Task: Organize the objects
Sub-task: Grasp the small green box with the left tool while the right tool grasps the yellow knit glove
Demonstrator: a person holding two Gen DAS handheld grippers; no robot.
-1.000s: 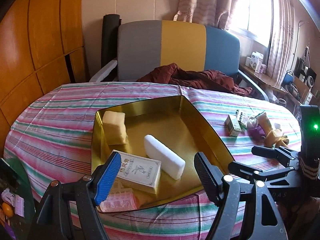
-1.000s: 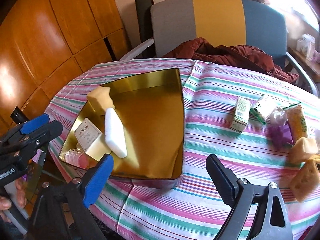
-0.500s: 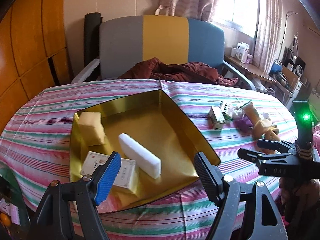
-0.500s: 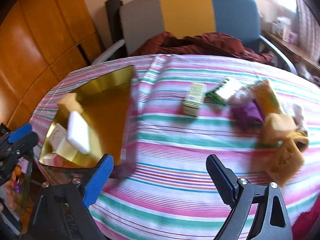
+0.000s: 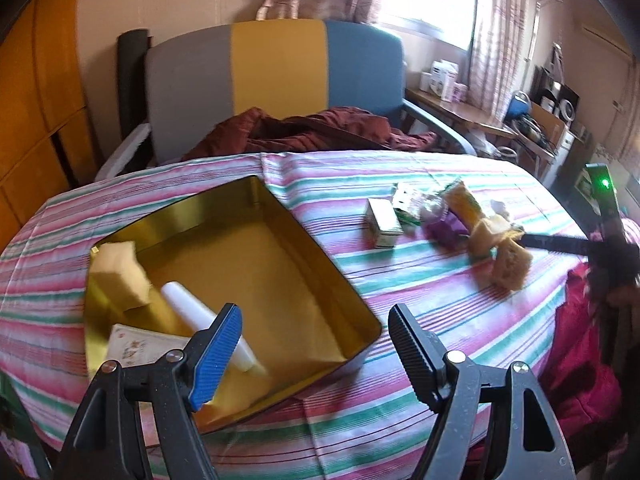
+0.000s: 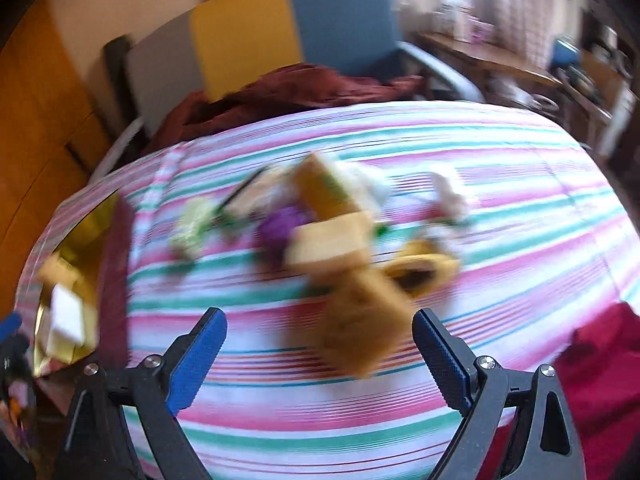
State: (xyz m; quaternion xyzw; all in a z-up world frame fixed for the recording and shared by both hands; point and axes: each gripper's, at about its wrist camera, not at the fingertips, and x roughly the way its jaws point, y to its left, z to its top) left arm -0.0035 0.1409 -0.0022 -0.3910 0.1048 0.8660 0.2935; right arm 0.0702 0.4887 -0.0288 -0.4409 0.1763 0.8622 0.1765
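Swung away from the shallow gold metal tray (image 5: 280, 280), the right gripper (image 6: 320, 356) is hovering spread over blurred tan sponges (image 6: 360, 332), while the left gripper (image 5: 316, 344) is gaping empty.

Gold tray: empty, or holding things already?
Partly filled. The gold tray holds a yellow sponge, a white block and a printed box.

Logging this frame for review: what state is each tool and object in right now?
Left tool: open, empty.
Right tool: open, empty, above the loose pile.
Gold tin: lidless, partly filled.
White block: lying in tin.
Yellow sponge: in tin.
Small box: lying on tablecloth.
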